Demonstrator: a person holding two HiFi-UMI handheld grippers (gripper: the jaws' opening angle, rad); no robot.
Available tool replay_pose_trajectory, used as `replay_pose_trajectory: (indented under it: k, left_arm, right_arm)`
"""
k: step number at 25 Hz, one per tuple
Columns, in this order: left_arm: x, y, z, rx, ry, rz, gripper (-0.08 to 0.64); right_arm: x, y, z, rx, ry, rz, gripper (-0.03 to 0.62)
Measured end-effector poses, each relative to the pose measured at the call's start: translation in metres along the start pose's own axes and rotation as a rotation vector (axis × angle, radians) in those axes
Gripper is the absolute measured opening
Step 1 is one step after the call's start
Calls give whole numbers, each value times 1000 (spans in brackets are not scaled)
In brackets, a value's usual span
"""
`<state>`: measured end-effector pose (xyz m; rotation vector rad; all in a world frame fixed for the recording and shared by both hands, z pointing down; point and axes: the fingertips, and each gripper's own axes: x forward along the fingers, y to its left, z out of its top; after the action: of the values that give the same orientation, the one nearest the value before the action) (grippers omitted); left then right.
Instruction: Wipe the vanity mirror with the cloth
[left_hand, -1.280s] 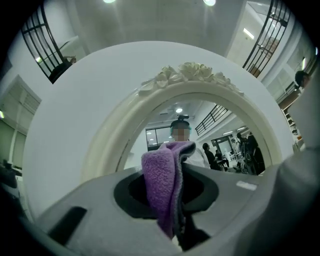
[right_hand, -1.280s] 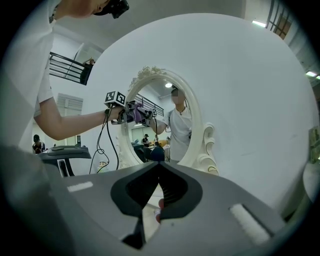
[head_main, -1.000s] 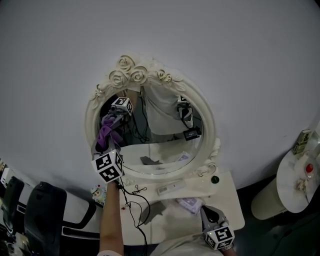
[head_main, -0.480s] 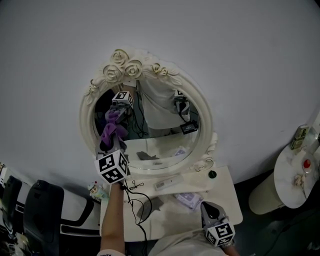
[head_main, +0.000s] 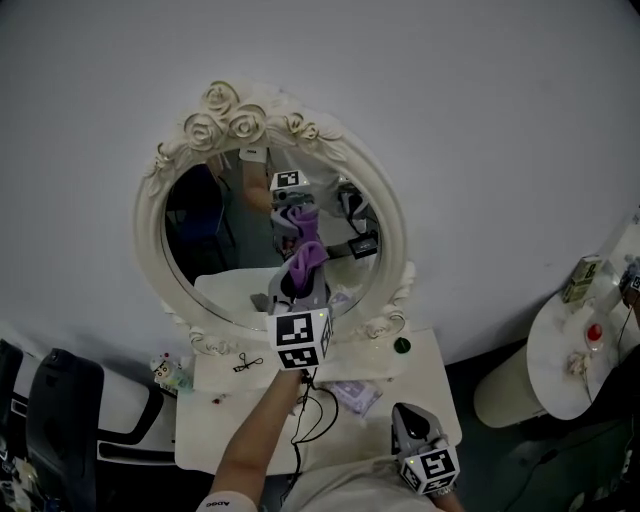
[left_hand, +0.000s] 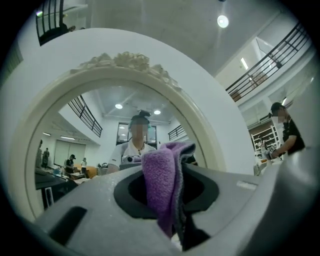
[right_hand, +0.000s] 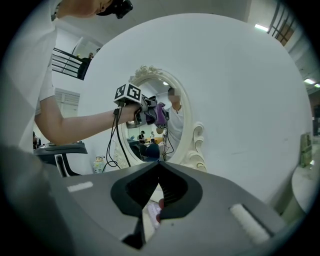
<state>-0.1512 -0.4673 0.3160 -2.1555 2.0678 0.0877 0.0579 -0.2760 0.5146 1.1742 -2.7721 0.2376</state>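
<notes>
The mirror (head_main: 212, 232) stands upright on the table (head_main: 200, 425) against the wall. The cloth (head_main: 304, 262) is at the glass just off centre toward 4 o'clock, clamped between the jaws of the left gripper (head_main: 298, 303). The wipe looks under way, though no smear or clean patch shows how much is done, so I judge the glass from 9 to 12 o'clock may be left. The right gripper (right_hand: 159, 169) idles at 5 o'clock, jaws together and empty, well apart from the mirror.

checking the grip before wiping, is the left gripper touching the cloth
Touching: the left gripper view shows the left gripper shut on the cloth, which sticks out between its jaws.
</notes>
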Motion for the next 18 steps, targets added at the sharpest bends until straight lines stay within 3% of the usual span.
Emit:
replay_pose_trajectory:
  k: [4, 10, 18]
  left_arm:
    - [22, -52, -19, -10, 17, -74, 95]
    - [45, -98, -40, -19, 37, -128, 95]
    - [58, -99, -56, -42, 49, -94, 95]
  right_arm:
    - [-14, -17, -1, 13, -11, -58, 8]
    - [-41, -50, -11, 46, -1, -160, 8]
    - [-60, -74, -21, 63, 11, -233, 8]
